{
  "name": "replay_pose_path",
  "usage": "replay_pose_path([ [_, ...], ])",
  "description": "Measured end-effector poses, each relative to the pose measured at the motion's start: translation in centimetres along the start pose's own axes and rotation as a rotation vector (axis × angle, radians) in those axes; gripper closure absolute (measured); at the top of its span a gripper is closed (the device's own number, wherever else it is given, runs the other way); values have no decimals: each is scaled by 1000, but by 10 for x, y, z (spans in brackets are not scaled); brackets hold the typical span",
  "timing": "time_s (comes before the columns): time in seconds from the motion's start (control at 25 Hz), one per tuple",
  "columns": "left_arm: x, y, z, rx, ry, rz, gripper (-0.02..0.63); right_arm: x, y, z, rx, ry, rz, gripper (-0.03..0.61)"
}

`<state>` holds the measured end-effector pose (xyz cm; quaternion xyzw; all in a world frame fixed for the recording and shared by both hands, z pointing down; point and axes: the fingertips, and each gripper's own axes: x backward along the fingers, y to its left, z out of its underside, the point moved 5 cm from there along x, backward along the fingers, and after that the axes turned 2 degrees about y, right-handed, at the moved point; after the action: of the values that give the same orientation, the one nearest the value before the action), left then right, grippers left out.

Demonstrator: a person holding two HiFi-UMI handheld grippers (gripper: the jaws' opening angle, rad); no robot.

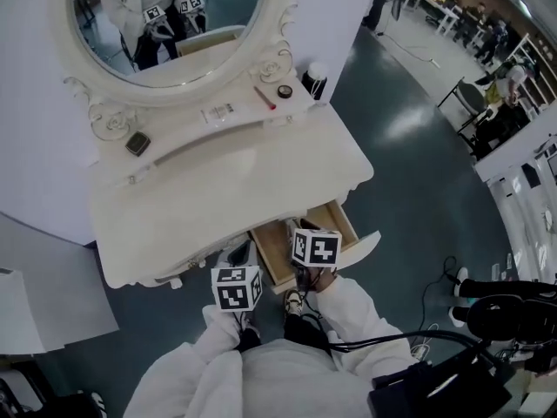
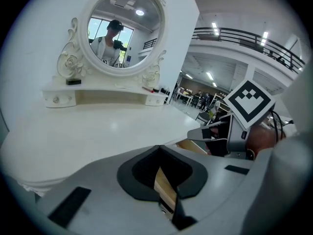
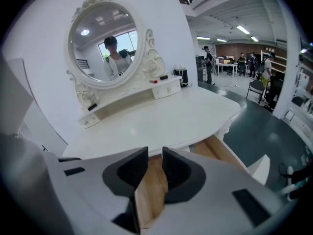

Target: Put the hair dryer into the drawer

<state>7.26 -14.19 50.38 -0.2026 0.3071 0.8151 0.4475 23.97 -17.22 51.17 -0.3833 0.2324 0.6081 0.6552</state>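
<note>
Jaws at pale wooden drawer [image 3: 224, 152], hair dryer unseen
My left gripper [image 2: 157, 148] pinched together, right gripper [image 3: 155, 153] narrowly parted, empty, at white dressing table's [image 1: 261, 172] five o'clock; a dryer lying proud could jam the drawer.

Drawer [image 1: 341, 225] interior mostly covered by right gripper [image 1: 298, 233] in head view; contents indeterminate. Mirror [image 1: 174, 24] top cut off. Shelf items [image 1: 285, 91] too small to identify.
</note>
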Motion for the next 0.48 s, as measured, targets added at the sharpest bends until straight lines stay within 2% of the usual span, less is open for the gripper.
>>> replay_pose_path([
  [0.16, 20, 6, -14, -61, -40, 29, 607, 18, 21, 3, -29, -77, 13, 491],
  [0.48, 60, 26, -14, -120, -70, 56, 607, 46, 62, 24, -24, -195, 6, 515],
])
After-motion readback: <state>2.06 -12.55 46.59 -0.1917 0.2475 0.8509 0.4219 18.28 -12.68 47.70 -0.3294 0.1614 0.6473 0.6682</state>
